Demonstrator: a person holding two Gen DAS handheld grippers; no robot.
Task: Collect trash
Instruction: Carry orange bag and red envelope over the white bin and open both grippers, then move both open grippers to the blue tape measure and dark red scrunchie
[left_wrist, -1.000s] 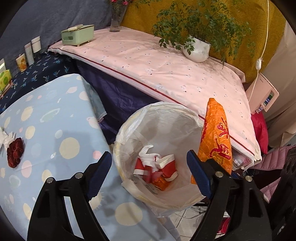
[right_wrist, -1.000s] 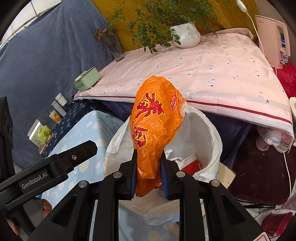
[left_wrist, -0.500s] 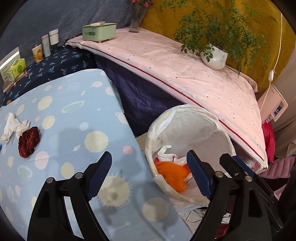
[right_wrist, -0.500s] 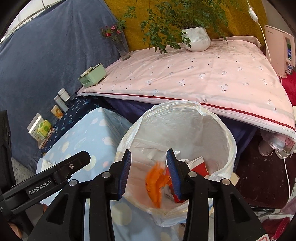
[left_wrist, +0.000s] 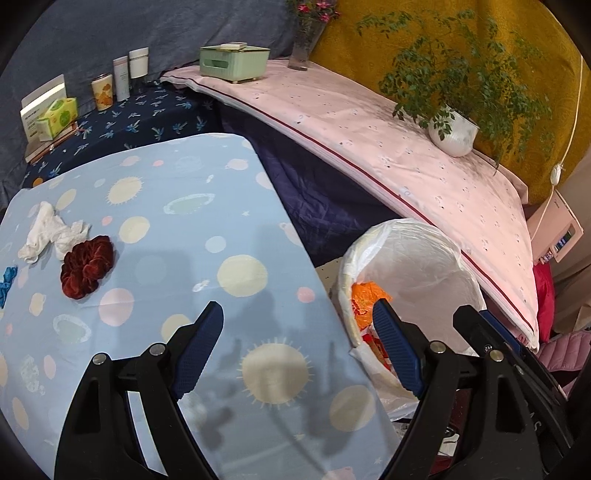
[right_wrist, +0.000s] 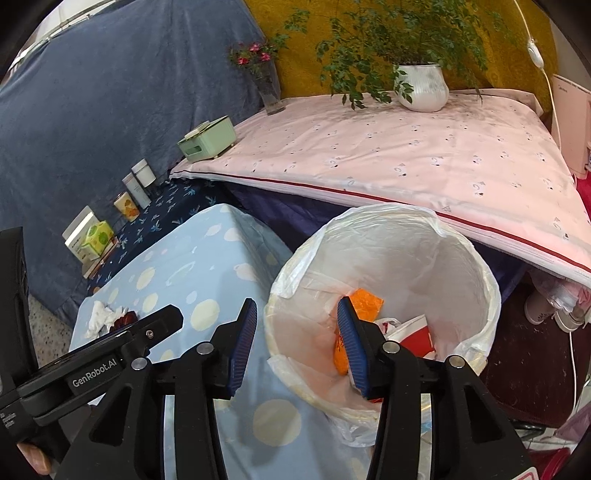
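Both grippers empty, jaws wide, so we swing the left gripper (left_wrist: 297, 350) across the blue spotted tablecloth (left_wrist: 177, 236) to the crumpled white tissue (left_wrist: 48, 230) beside the dark red scrunchie (left_wrist: 86, 266), closing low on the paper only. A second ago our right gripper (right_wrist: 297, 341) clamped the orange wrapper (right_wrist: 364, 301); now it lies inside the lined trash bin (right_wrist: 476, 266).

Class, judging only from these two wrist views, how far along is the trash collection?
Done: the orange wrapper lies in the lined bin. In hand: nothing; the left gripper and right gripper are open. Left: crumpled tissue and a dark red scrap on the table.
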